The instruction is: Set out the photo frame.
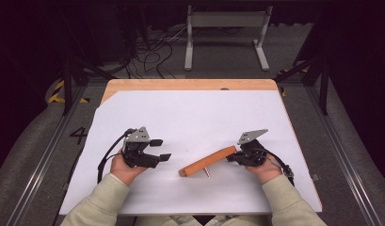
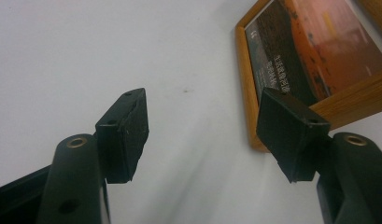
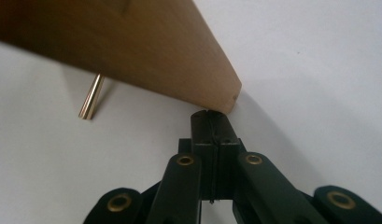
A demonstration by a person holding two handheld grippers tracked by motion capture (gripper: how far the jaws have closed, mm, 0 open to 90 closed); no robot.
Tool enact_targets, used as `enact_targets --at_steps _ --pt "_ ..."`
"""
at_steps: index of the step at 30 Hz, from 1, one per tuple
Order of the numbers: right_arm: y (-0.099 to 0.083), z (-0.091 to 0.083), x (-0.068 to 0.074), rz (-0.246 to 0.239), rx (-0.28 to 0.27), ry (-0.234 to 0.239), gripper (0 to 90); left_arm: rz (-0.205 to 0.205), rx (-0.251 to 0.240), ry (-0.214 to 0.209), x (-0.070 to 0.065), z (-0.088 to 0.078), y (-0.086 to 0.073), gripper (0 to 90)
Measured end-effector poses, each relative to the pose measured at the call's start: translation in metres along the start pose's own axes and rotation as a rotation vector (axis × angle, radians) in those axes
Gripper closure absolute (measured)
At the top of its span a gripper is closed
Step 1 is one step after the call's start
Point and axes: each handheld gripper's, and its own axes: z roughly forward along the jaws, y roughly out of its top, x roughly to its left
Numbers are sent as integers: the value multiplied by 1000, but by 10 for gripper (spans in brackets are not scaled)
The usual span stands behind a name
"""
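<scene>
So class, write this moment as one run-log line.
left tongs: open, nothing between jaws | right tongs: shut, tips at end of wooden handle | handle: lying on white sheet

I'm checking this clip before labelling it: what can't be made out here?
- Wooden handle: the right gripper view cuts off its far end at the frame edge.
- Metal pin: too small in the high view to tell where it joins; the handle hides its top in the right gripper view.
- Picture frame: cut off and blurred in the left gripper view, print unreadable.
</scene>
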Motion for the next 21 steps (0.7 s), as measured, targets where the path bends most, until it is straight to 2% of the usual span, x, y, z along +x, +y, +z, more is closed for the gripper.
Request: enact_targets --at_steps 6,10,12,17,19,21 --pt "12 7 -5 12 -20 -12 900 -6 9 1 0 0 -3 345" --pt "20 14 -7 28 -18 -17 900 -9 33 -5 -2 2 -5 359" --pt "26 19 -8 28 -17 -22 900 0 46 -10 -3 2 -5 385" --pt "38 31 -8 31 -28 -37 900 -10 64 -28 -3 2 -7 435" --pt "41 34 -8 45 -39 -57 900 -19 80 -57 -2 2 -8 494" --pt "42 35 -8 52 -42 -62 900 -18 85 -66 -3 2 -8 556"
